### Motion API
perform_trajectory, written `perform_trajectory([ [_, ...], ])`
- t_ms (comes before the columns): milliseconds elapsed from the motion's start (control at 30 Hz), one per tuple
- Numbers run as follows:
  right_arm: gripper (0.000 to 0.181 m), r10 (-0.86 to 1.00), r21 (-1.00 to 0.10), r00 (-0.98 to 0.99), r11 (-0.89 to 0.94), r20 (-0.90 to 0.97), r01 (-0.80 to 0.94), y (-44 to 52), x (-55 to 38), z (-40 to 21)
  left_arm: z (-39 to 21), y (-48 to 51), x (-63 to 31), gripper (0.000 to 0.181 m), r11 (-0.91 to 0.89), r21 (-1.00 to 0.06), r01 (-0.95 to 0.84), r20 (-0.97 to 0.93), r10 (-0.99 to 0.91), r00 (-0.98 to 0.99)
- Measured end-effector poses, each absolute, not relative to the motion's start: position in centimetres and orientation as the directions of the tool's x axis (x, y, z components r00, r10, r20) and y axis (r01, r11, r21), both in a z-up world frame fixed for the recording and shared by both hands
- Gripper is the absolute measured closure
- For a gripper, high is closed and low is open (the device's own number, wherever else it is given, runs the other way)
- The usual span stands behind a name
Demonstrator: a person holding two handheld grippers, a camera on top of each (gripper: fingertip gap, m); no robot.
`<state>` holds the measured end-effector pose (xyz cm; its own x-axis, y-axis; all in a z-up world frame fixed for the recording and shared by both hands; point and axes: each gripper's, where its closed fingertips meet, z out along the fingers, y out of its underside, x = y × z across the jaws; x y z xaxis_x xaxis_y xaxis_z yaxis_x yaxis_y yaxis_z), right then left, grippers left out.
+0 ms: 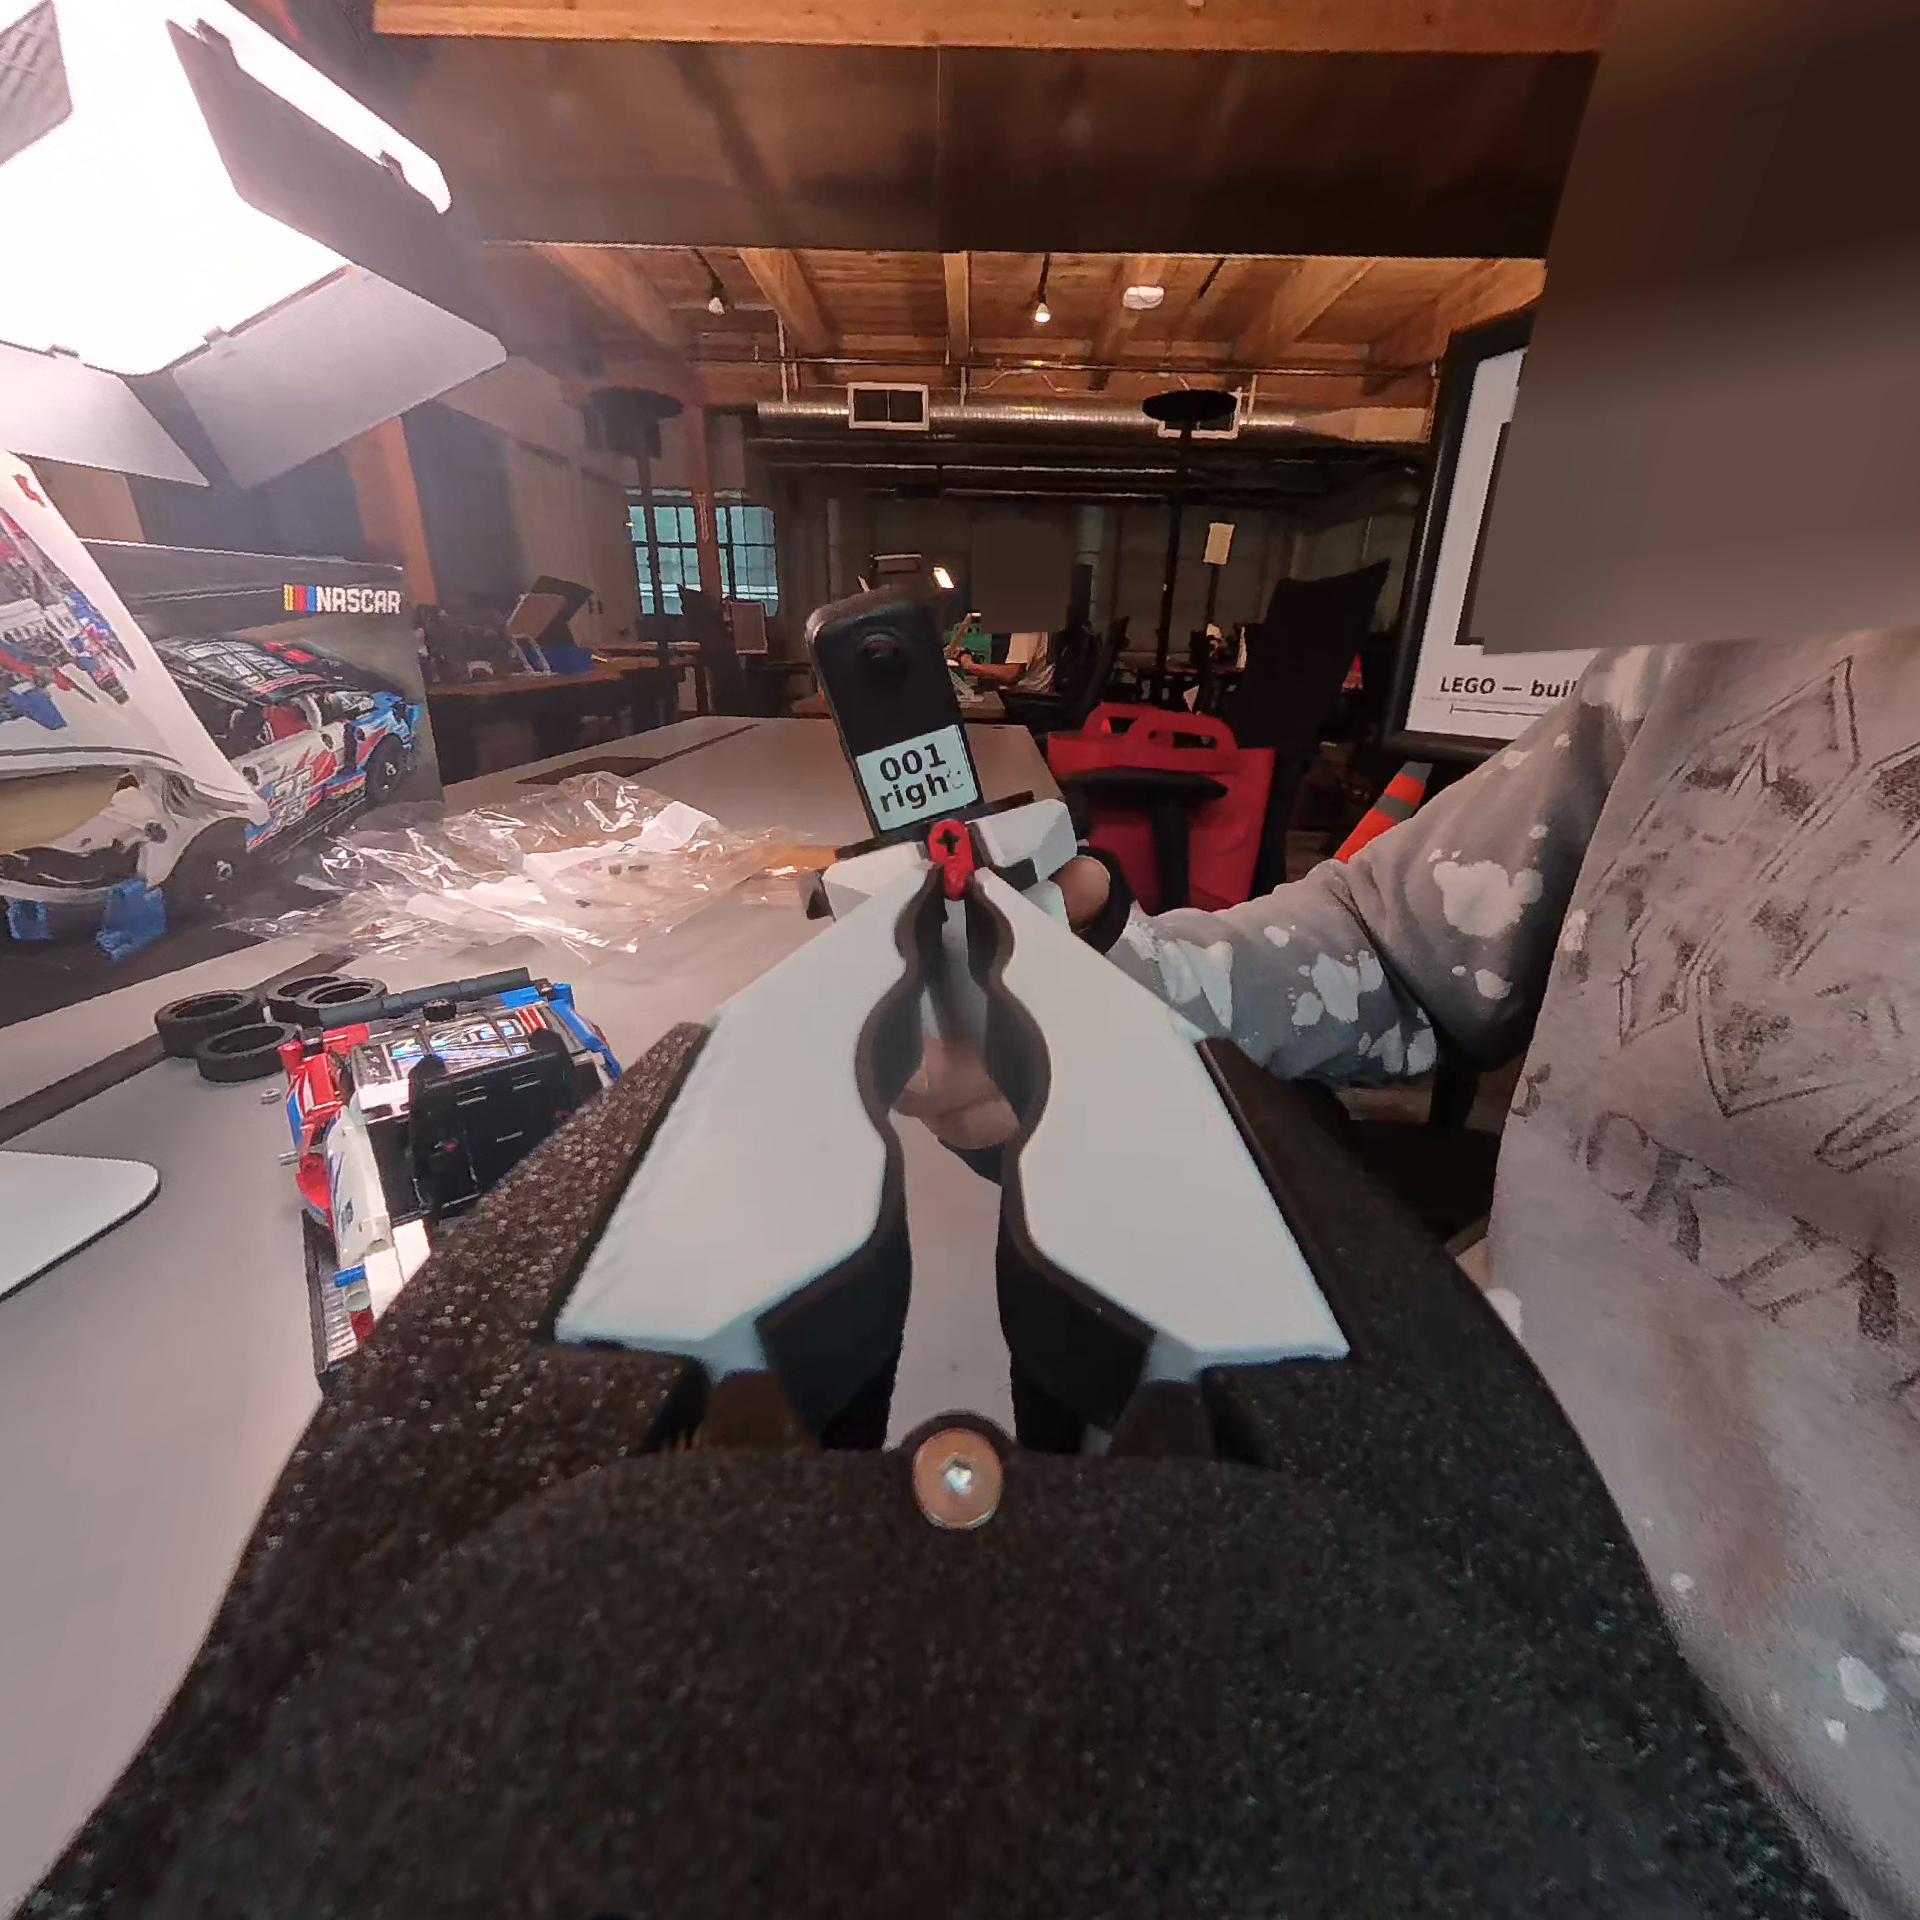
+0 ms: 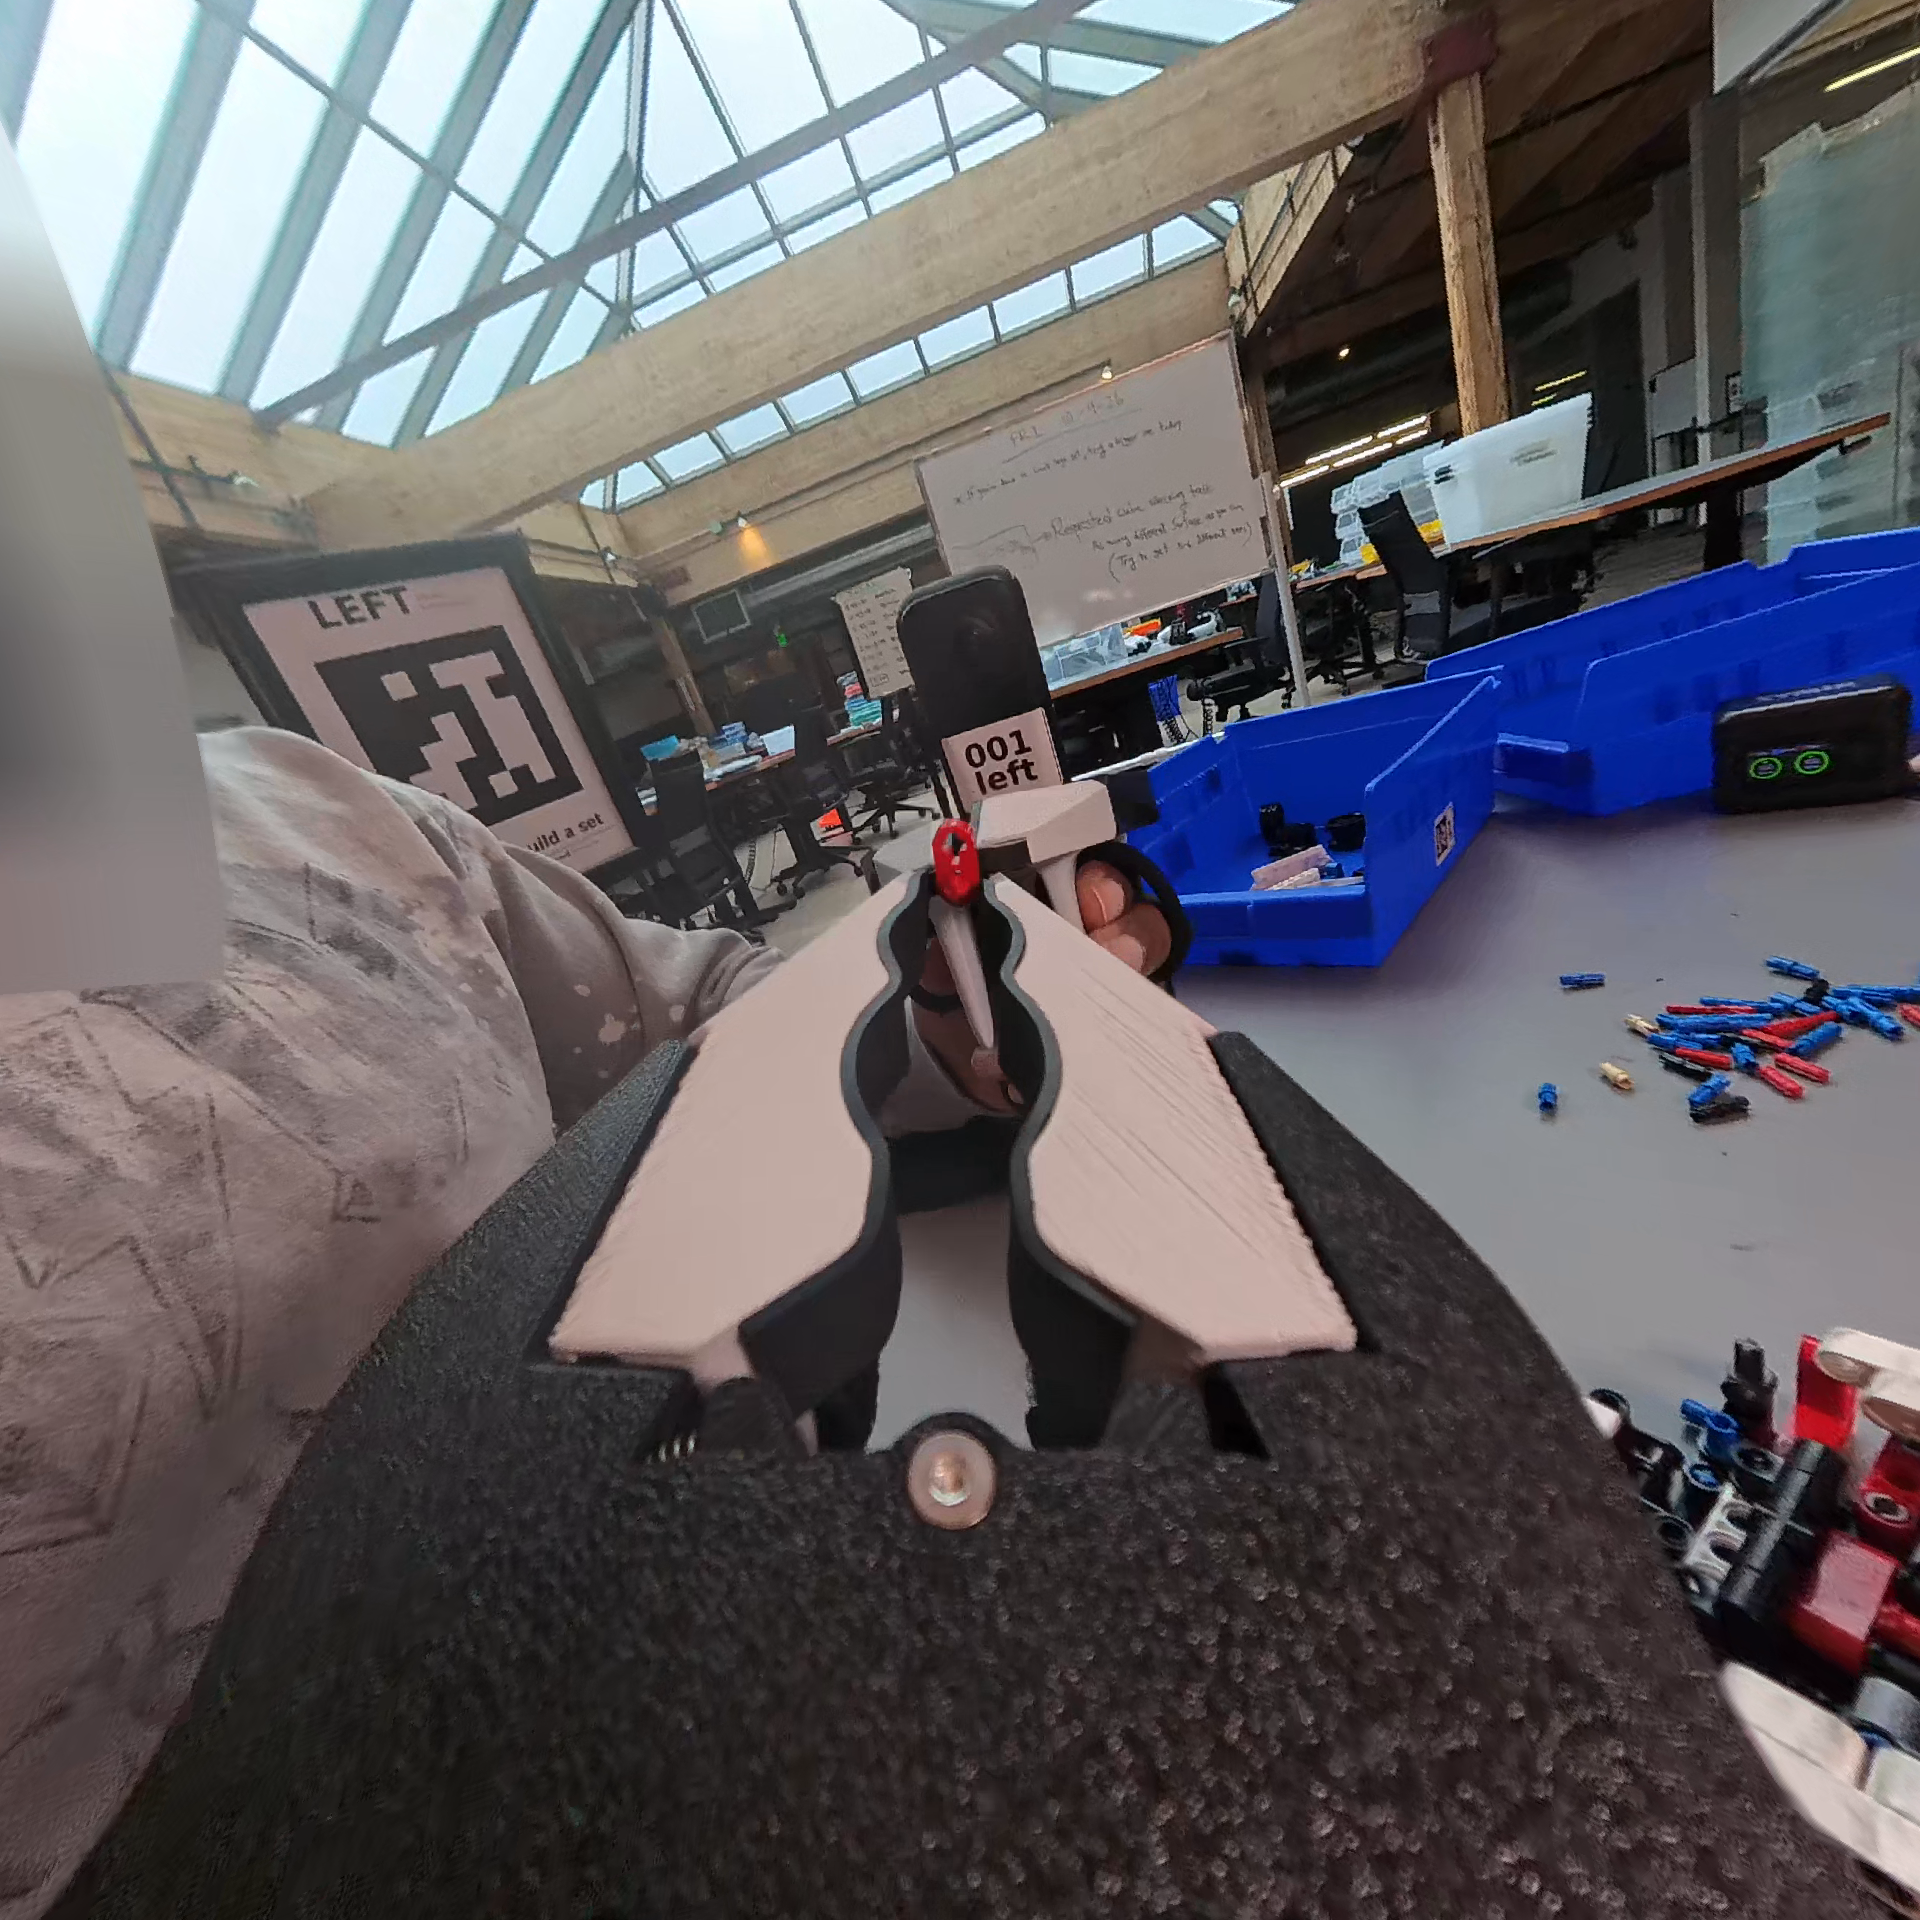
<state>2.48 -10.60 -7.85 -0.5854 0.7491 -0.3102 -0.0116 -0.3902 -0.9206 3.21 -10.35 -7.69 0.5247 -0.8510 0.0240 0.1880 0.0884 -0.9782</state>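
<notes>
The left tongs [image 1: 956,883] and the right tongs [image 2: 951,885] point straight at each other, tip to tip, raised above the grey counter [image 1: 156,1403] in front of the person's chest. A small red part [image 1: 948,847] sits exactly where the two pairs of tips meet. Each pair is drawn in to a narrow slit at its end, and the red part is lodged in that slit in both wrist views. Both appear to pinch it, though which pair really carries it cannot be told. It lies dead ahead of each pair, equally near to both. A pale tapering strip [image 2: 966,977] runs back from the red part along the line of the fingers and shows through the gap between them. It may be a long piece or a finger of the opposite tongs. The right hand [image 1: 1086,894] and the left hand [image 2: 1117,914] grip the handles just behind the meeting point. On the counter to the left lie a brick-built car [image 1: 447,1081], black tyres [image 1: 249,1023] and clear bags [image 1: 540,862]. To the right, well apart, are a blue bin [image 2: 1340,831] and scattered pins [image 2: 1766,1029]
</notes>
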Motion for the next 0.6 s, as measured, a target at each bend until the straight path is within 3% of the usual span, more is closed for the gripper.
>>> perform_trajectory([
  [433, 0.175, 0.652, -0.895, -0.646, -0.43, -0.396, 0.114, -11.0, 3.1, -9.0, -9.1, -10.8, 4.0, 0.179, 0.222, -0.962, -0.159, -0.274, -0.771, 0.575],
  [600, 0.176, 0.687, -0.925, -0.648, -0.373, -0.33, 0.076, -11.1, 3.2, -8.8, -8.9, -11.0, 4.0, 0.179, 0.189, -0.972, -0.138, -0.234, -0.788, 0.57],
])
